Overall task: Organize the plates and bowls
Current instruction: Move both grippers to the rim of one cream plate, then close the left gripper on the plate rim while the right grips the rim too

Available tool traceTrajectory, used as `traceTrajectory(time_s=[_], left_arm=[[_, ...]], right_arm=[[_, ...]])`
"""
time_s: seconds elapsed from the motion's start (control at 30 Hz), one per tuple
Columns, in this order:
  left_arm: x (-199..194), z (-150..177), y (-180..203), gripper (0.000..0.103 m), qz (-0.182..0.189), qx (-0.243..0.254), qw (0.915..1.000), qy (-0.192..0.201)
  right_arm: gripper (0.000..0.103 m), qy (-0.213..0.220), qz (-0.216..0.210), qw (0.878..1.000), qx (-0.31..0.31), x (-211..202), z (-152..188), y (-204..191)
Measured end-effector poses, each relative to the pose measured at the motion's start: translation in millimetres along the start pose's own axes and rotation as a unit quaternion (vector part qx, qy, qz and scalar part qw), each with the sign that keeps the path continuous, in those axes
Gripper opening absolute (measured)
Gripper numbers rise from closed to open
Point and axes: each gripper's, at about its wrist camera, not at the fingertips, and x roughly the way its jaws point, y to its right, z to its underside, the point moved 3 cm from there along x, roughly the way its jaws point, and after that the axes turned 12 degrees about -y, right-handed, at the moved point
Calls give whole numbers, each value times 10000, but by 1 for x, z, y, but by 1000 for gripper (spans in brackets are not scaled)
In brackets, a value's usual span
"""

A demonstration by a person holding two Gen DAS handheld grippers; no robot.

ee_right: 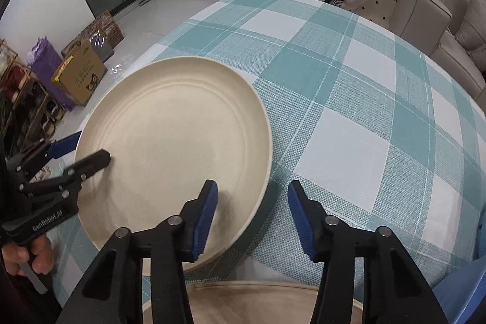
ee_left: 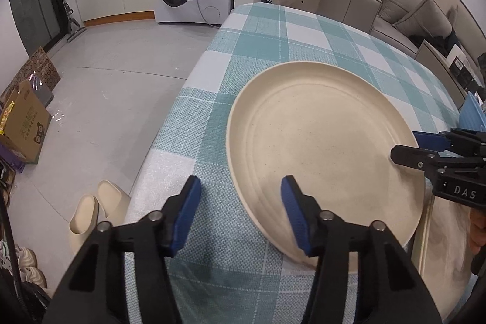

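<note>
I have the cream plate (ee_left: 325,154) lying flat on the checked desk (ee_left: 261,32), near its edge. My left gripper (ee_left: 240,214) is wide open and holds nothing, its right finger over the plate's rim at 6 o'clock. My right gripper (ee_right: 252,214) is equally open and empty, straddling the rim at roughly 5 o'clock (likely lining up a pinch). A second beige dish (ee_right: 252,302) sits below it, probably the stacking target.
</note>
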Motion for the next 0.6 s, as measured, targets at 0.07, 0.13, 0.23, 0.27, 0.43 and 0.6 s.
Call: traceTrajectory(time_s=[0.07,0.13,0.23,0.27,0.43,0.6], left_arm=[[-1,0,0,44,87,-6,10000,6],[-1,0,0,38,114,-13,9999,18],[-2,1,2,28,204,20,9998,13],[-2,1,3,25,235,25,9997,18],[-3,1,3,23,220,13,9998,34],[-6,1,4,23,252,8,9996,95]], right_arm=[[30,26,7,10000,-41,-2,0,-2],[28,43,71,9999,-114,-3,1,-5],[26,100,199,9996,-180,-4,2,-6],[25,140,239,9994,-191,-5,2,-7],[16,291,342,9987,-219,-11,4,-5],[15,355,361,9985,-210,-15,5,-4]])
